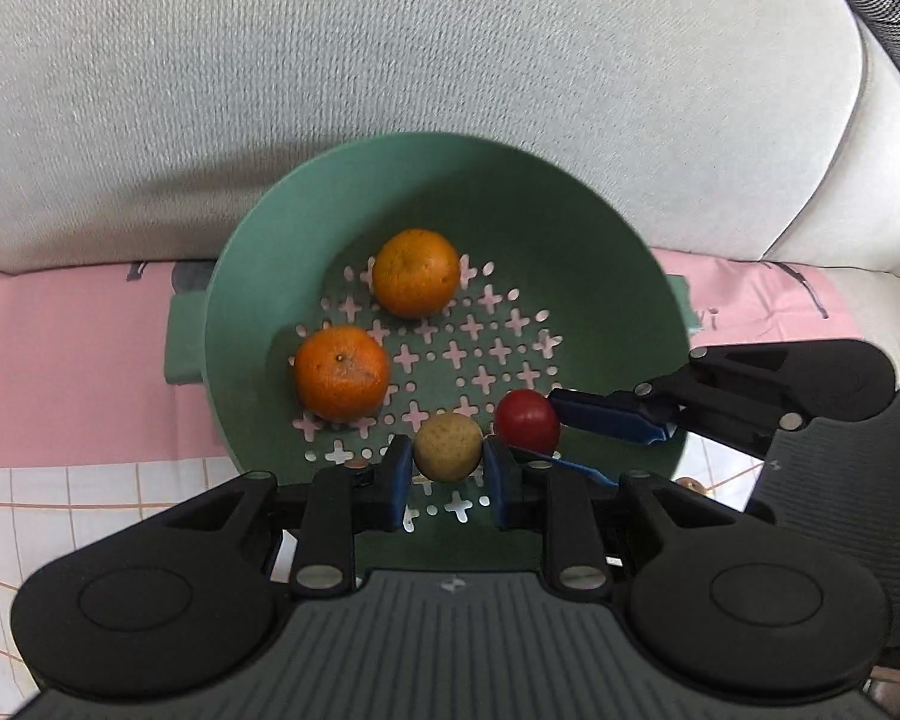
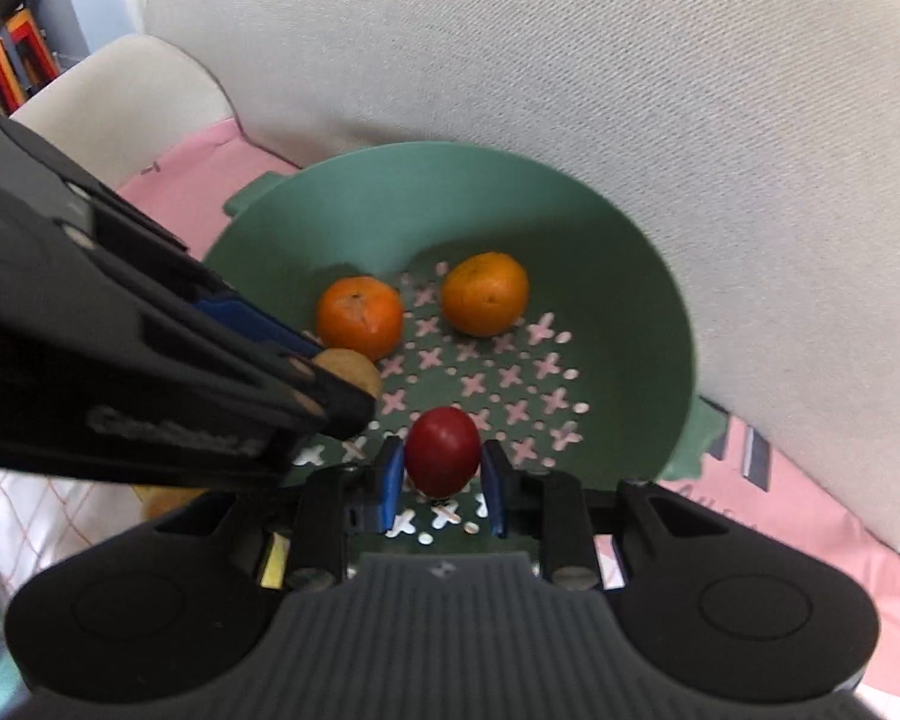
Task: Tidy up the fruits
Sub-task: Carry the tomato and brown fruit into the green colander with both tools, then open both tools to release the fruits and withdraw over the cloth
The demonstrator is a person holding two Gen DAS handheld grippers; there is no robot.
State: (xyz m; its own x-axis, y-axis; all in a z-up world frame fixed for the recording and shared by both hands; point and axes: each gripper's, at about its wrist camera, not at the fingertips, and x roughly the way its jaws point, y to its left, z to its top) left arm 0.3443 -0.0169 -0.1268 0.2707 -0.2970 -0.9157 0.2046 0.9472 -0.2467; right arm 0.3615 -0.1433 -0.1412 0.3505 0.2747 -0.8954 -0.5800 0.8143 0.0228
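A green perforated basket [image 1: 390,180] [image 2: 630,252] rests on a sofa seat and holds two oranges [image 1: 415,273] [image 1: 342,373] [image 2: 485,294] [image 2: 360,325]. My left gripper [image 1: 448,461] is shut on a small tan-brown round fruit [image 1: 448,447], held just above the basket floor near the front wall. My right gripper [image 2: 440,465] is shut on a small dark red round fruit [image 2: 442,451], beside the left one over the basket. In the left wrist view the right gripper [image 1: 546,429] comes in from the right with the red fruit [image 1: 527,420]. The left gripper's body [image 2: 150,372] hides most of the tan fruit [image 2: 354,375] in the right wrist view.
The basket sits on a pink cloth [image 1: 60,360] [image 2: 180,198] against the grey sofa backrest [image 1: 390,48] [image 2: 570,60]. A white checked cloth [image 1: 42,516] lies toward the front left. A rounded cushion edge [image 1: 870,150] stands at the right. The two grippers are close side by side.
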